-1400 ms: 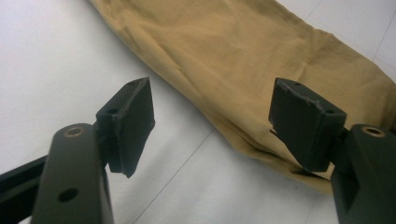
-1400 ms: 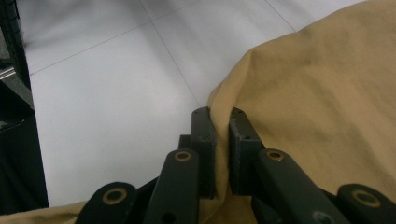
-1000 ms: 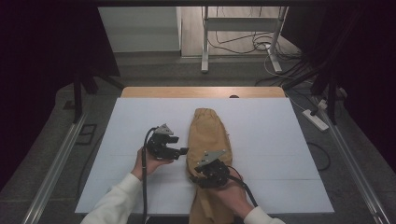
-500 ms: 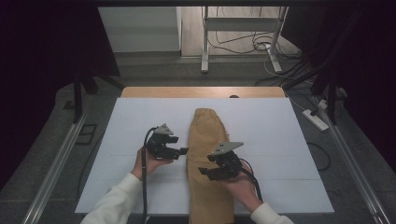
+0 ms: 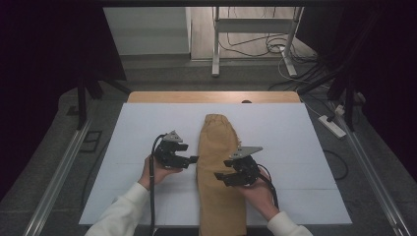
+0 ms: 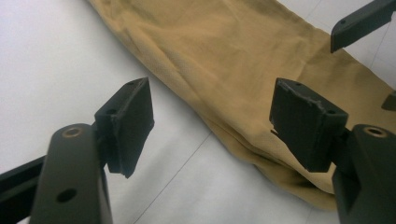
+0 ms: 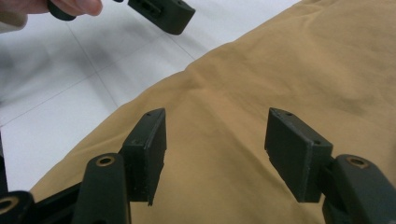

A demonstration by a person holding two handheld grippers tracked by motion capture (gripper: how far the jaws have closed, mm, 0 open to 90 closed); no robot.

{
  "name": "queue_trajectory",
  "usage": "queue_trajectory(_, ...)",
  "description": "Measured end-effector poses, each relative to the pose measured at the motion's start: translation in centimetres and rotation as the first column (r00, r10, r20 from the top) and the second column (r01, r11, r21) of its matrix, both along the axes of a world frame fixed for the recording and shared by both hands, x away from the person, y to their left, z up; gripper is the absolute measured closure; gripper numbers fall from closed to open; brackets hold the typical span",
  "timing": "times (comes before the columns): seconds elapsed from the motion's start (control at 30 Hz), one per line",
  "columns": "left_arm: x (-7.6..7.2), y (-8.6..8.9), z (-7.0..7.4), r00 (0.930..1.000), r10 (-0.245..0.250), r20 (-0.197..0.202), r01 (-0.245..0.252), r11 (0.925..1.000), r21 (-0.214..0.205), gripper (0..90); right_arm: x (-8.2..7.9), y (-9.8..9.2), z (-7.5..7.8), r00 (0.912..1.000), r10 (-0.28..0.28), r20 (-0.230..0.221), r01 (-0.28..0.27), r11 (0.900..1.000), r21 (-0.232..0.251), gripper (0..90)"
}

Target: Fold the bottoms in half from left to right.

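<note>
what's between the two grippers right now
The tan folded cloth lies between them: the left gripper sits at its left edge, the right gripper over its right side, as the high view shows.

One tan folded garment (image 5: 220, 167) on the table, just the single piece, lying lengthwise on one white sheet (image 5: 133, 142) that covers one wooden table (image 5: 211, 97). Two grippers over it, a left gripper (image 5: 193, 159) and a right gripper (image 5: 220, 177), each with two black jaws, so four jaws in all, and two hands behind them, a left hand (image 5: 156, 170) and a right hand (image 5: 258, 192), each in a white sleeve. Past the far edge, one white metal stand (image 5: 255, 29) on the floor and one white power strip (image 5: 332, 126) off to the side.
</note>
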State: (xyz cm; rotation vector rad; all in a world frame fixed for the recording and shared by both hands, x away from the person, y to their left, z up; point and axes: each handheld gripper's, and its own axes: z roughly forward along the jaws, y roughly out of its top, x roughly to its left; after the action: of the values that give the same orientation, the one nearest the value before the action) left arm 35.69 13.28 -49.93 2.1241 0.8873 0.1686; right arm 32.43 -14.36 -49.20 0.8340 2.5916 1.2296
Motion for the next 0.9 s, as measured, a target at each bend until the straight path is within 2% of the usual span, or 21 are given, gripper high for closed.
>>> queue_trajectory(0.47, -0.1, 0.1, -0.1, 1.0000, 0.000, -0.001, 0.000, 1.0000, -0.006, 29.7, 1.0, -0.9, -0.1, 0.9996, -0.028, -0.010, 0.028, 0.9995, 0.012, 38.7)
queue_trajectory(0.73, 0.1, 0.3, -0.4, 1.0000, 0.001, -0.002, -0.001, 0.9999, -0.015, 29.8, 2.2, -1.6, -0.4, 0.9984, -0.051, -0.026, 0.051, 0.9985, 0.017, 38.9)
queue_trajectory(0.9, 0.1, 0.4, -0.4, 1.0000, -0.004, 0.000, 0.004, 0.9999, -0.010, 29.7, 2.9, -1.8, -0.4, 0.9977, -0.066, -0.014, 0.066, 0.9978, 0.009, 39.4)
